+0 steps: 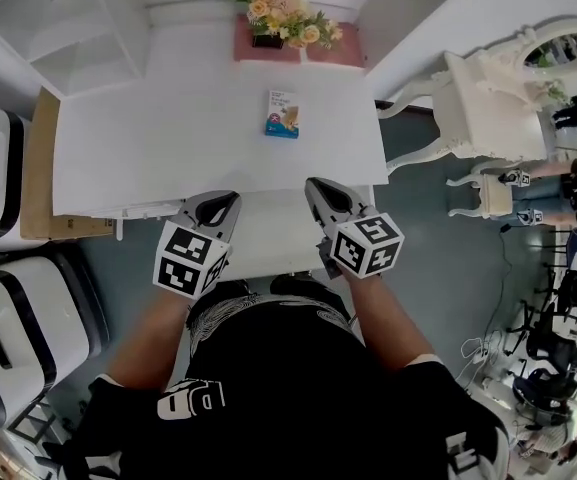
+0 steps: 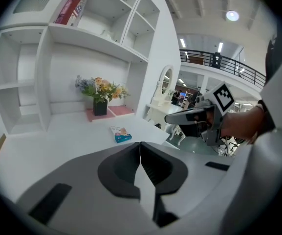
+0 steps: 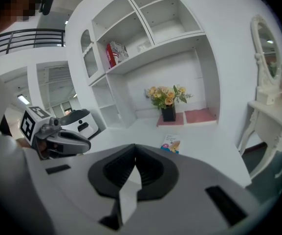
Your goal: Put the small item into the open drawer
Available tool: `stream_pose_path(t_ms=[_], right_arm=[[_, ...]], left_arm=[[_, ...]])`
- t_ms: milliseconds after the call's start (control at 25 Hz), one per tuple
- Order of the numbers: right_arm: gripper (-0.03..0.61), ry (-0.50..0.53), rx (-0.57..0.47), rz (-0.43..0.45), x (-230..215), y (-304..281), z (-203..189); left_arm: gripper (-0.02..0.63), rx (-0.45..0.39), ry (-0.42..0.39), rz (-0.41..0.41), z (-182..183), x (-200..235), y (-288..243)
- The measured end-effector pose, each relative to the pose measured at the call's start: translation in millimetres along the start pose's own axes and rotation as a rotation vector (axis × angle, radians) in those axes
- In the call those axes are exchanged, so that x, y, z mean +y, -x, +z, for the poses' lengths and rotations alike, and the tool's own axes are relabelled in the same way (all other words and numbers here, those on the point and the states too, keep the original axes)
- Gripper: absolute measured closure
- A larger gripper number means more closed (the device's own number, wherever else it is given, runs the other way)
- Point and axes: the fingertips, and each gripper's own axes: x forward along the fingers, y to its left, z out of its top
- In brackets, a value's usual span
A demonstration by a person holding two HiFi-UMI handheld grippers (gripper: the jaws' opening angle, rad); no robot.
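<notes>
Desk point(image 1: 168, 138) — left tongs point(image 1: 226, 202), right tongs point(image 1: 318, 188) closed, abreast.

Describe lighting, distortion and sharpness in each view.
Head view: even, soft light, the white desk nearly washed out, the small box sharp. Left gripper view: strong fisheye bend, dark corners, a ceiling lamp flaring. Right gripper view: same bend, shelves bowed, mosaic patch top left.

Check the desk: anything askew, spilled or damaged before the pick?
Nothing stands out. The small box lies flat mid-desk, and the flower vase stands upright on its pink mat at the back. No spill or breakage shows. The left gripper and right gripper are shut and empty near the front edge.
</notes>
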Motion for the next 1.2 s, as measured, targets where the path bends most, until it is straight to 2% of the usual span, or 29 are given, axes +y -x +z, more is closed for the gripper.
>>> stream_pose_path(t_ms=[440,640,760,960,1120,1200], right_arm=[[0.568,0.073,0.061,0.069,-33,-31,7],[0.56,0.147,0.14,0.06,-56,-68,-2],[0.503,0.183,0.199,0.036,-73,-98,-10],[0.47,0.199,0.276,-0.021,-100,-153,-17],[0.433,0.174,0.322,-0.112,-124,-186,-25],[0.381,0.129,0.348,-0.152,-135,-200,-28]], left_arm=[[0.598,0.007,0.056,0.12,-2,-5,-10],[0.598,0.025,0.069,0.158,-12,-6,-7],[0.597,0.033,0.082,0.183,-19,-4,1],[0.598,0.038,0.109,0.206,-27,7,14],[0.597,0.041,0.136,0.221,-36,15,23],[0.598,0.042,0.149,0.224,-40,19,26]])
